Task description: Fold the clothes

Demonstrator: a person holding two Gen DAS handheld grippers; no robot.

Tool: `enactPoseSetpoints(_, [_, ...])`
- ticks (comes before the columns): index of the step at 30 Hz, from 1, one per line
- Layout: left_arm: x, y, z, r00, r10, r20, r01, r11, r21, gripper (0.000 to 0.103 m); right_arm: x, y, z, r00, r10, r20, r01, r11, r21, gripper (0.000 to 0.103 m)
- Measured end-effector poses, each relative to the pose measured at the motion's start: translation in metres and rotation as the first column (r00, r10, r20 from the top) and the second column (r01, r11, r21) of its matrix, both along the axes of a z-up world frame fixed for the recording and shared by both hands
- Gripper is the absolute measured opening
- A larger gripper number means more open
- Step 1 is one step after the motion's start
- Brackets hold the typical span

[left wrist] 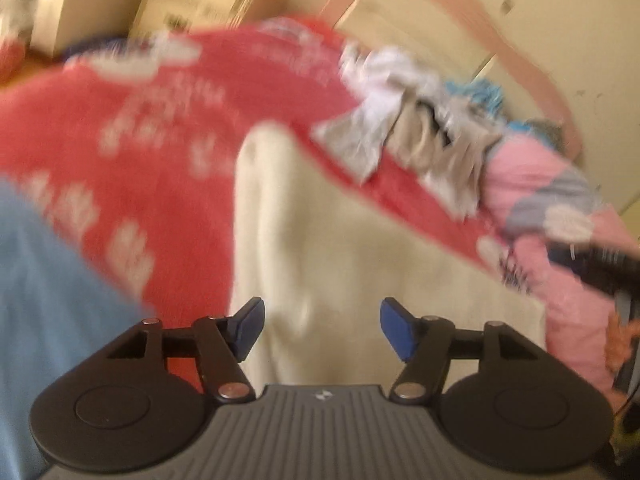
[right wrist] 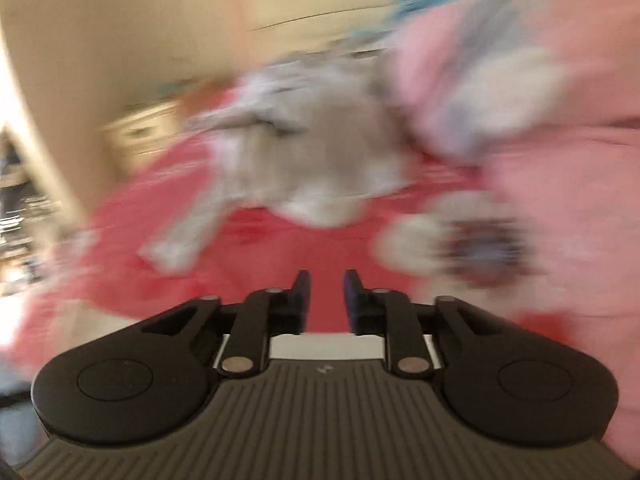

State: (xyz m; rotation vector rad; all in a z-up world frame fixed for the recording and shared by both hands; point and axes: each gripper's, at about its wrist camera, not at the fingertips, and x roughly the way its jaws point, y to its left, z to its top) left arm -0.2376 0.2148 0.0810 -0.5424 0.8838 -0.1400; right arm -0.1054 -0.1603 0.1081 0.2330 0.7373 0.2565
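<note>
In the left wrist view, the left gripper (left wrist: 322,330) stands with its 2 blue pads wide apart and nothing between them, over a cream garment (left wrist: 344,232) in the lower centre. That garment lies on a red blanket (left wrist: 140,128). A pile of clothes (left wrist: 432,136) sits at the upper right. The right gripper (right wrist: 326,300) shows a narrow empty gap, over the red blanket (right wrist: 304,240); this view is badly blurred.
</note>
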Motion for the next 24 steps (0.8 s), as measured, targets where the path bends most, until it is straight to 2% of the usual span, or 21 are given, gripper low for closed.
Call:
enactPoseSetpoints(2, [-0.008, 0.000, -0.007, 0.999, 0.015, -0.042, -0.015, 1.000, 0.012, 0.065, 0.014, 0.037, -0.005, 0.983, 0.167, -0.072, -0.162, 0.984, 0.078, 0.031])
enactPoseSetpoints(5, [-0.018, 0.001, -0.019, 0.995, 0.045, -0.090, -0.043, 0.999, 0.017, 0.065, 0.030, 0.093, -0.024, 0.922, 0.350, -0.164, -0.315, 0.926, 0.206, 0.040])
enactPoseSetpoints(7, [-0.024, 0.000, -0.028, 0.992, 0.049, -0.121, -0.048, 0.999, 0.012, 0.065, 0.040, 0.129, -0.039, 0.876, 0.427, -0.226, -0.365, 0.891, 0.271, 0.047])
enactPoseSetpoints(8, [-0.027, -0.001, -0.030, 0.992, 0.048, -0.121, -0.047, 0.999, 0.011, 0.065, 0.046, 0.150, -0.048, 0.842, 0.469, -0.266, -0.393, 0.872, 0.293, 0.050])
enactPoseSetpoints(11, [-0.032, -0.005, -0.035, 0.993, 0.044, -0.112, -0.043, 0.999, 0.016, 0.068, 0.064, 0.200, -0.070, 0.775, 0.518, -0.363, -0.434, 0.853, 0.290, 0.053])
enactPoseSetpoints(12, [-0.032, -0.007, -0.036, 0.994, 0.042, -0.106, -0.040, 0.999, 0.019, 0.069, 0.068, 0.214, -0.075, 0.761, 0.523, -0.384, -0.442, 0.851, 0.282, 0.054])
enactPoseSetpoints(13, [-0.033, -0.008, -0.037, 0.994, 0.038, -0.100, -0.036, 0.999, 0.020, 0.070, 0.072, 0.224, -0.077, 0.756, 0.519, -0.398, -0.443, 0.855, 0.270, 0.056])
enactPoseSetpoints(18, [-0.031, -0.013, -0.041, 0.996, 0.046, -0.075, -0.046, 0.999, 0.009, 0.070, 0.082, 0.264, -0.081, 0.734, 0.501, -0.458, -0.467, 0.862, 0.196, 0.079])
enactPoseSetpoints(19, [-0.031, -0.013, -0.042, 0.996, 0.048, -0.070, -0.048, 0.999, 0.008, 0.068, 0.082, 0.270, -0.081, 0.727, 0.503, -0.468, -0.473, 0.860, 0.190, 0.088])
enactPoseSetpoints(20, [-0.030, -0.014, -0.043, 0.997, 0.049, -0.066, -0.049, 0.999, 0.008, 0.066, 0.080, 0.276, -0.080, 0.723, 0.503, -0.473, -0.478, 0.859, 0.184, 0.092])
enactPoseSetpoints(23, [-0.030, -0.017, -0.043, 0.997, 0.051, -0.057, -0.051, 0.999, 0.009, 0.052, 0.074, 0.291, -0.082, 0.718, 0.501, -0.483, -0.508, 0.852, 0.127, 0.099])
enactPoseSetpoints(24, [-0.031, -0.018, -0.042, 0.998, 0.048, -0.050, -0.048, 0.999, 0.004, 0.040, 0.071, 0.296, -0.083, 0.718, 0.502, -0.482, -0.521, 0.847, 0.107, 0.101])
